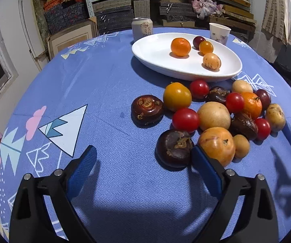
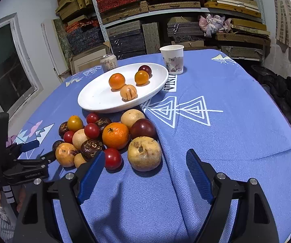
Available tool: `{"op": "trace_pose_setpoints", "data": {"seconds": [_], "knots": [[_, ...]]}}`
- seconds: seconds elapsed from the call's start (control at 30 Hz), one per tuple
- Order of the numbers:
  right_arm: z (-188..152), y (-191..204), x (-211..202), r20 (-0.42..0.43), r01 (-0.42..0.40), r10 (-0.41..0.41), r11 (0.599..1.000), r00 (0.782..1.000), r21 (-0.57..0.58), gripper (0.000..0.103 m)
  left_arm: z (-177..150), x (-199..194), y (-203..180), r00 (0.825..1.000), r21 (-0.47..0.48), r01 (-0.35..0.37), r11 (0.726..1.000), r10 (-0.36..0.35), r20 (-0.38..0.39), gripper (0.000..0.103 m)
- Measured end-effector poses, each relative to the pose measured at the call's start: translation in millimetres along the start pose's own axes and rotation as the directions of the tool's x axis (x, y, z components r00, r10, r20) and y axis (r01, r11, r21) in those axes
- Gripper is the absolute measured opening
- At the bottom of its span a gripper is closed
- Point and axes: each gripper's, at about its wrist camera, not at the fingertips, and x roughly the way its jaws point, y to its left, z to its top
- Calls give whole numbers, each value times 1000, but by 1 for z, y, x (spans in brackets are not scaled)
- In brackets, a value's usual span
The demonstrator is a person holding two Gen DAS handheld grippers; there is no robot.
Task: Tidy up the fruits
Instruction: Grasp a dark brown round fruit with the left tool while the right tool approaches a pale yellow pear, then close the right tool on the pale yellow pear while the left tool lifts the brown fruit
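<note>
Both empty and gaping wide, the left tongs (image 1: pixel 143 160) are risking nudging the dark water chestnut (image 1: pixel 173 148) at lower centre into the packed fruit pile (image 1: pixel 216 111), while the right tongs (image 2: pixel 145 168) are hovering low beside the yellow pear (image 2: pixel 144 153)

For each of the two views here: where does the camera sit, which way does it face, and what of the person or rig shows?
Left wrist: sits on the left hand-held gripper, angled down across the table at the fruit pile's left side; its own open blue fingers show, plus a dark tip of the other tool at right.
Right wrist: sits on the right hand-held gripper, angled down at the pile's right side; its open fingers show, plus the left tool and a sleeve at lower left.
Shared: white plate holding four fruits, can, paper cup, shelves.
</note>
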Motion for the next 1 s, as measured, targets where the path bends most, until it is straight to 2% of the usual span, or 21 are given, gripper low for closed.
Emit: {"op": "trace_pose_setpoints", "data": {"seconds": [0.1, 0.23, 0.3, 0.33, 0.4, 0.53, 0.63, 0.73, 0.83, 0.97, 1.0], "knots": [[0, 2, 0, -3, -4, 4, 1000, 1000, -6, 83, 4, 5, -4, 1000, 2, 5, 1000, -5, 2, 94], [-1, 6, 0, 3, 2, -2, 1000, 1000, -25, 83, 10, 15, 4, 996, -52, 72, 996, -74, -39, 91], [-1, 6, 0, 5, 6, -6, 1000, 1000, -26, 83, 9, 17, 8, 987, -69, 147, 987, -151, -56, 61], [-1, 5, 1, 4, 6, -6, 1000, 1000, -25, 83, 8, 16, 8, 980, -76, 186, 980, -191, -57, 58], [-1, 5, 0, 3, 4, -4, 1000, 1000, -25, 83, 7, 15, 2, 981, -41, 188, 981, -190, -47, 46], [-1, 6, 0, 2, 6, -6, 999, 1000, -32, 83, 4, 13, -13, 989, 41, 145, 989, -143, -32, 42], [-2, 6, 3, -10, 13, -14, 999, 1000, -40, 83, 5, 14, -8, 989, 17, 144, 989, -144, -38, 42], [-4, 9, 7, -22, 22, -24, 998, 999, -60, 83, 5, 15, 10, 998, -47, 39, 998, -41, -49, 42], [-6, 14, 13, -29, 49, -52, 995, 998, -91, 83, 7, 17, 29, 995, -137, 60, 989, -70, -67, 42], [-5, 18, 20, -21, 97, -100, 987, 995, -127, 80, 6, 18, 16, 999, -75, -14, 997, 11, -50, 42], [-5, 19, 22, -22, 108, -112, 984, 994, -141, 77, 6, 17, 13, 999, -60, -27, 998, 25, -44, 42]]}}
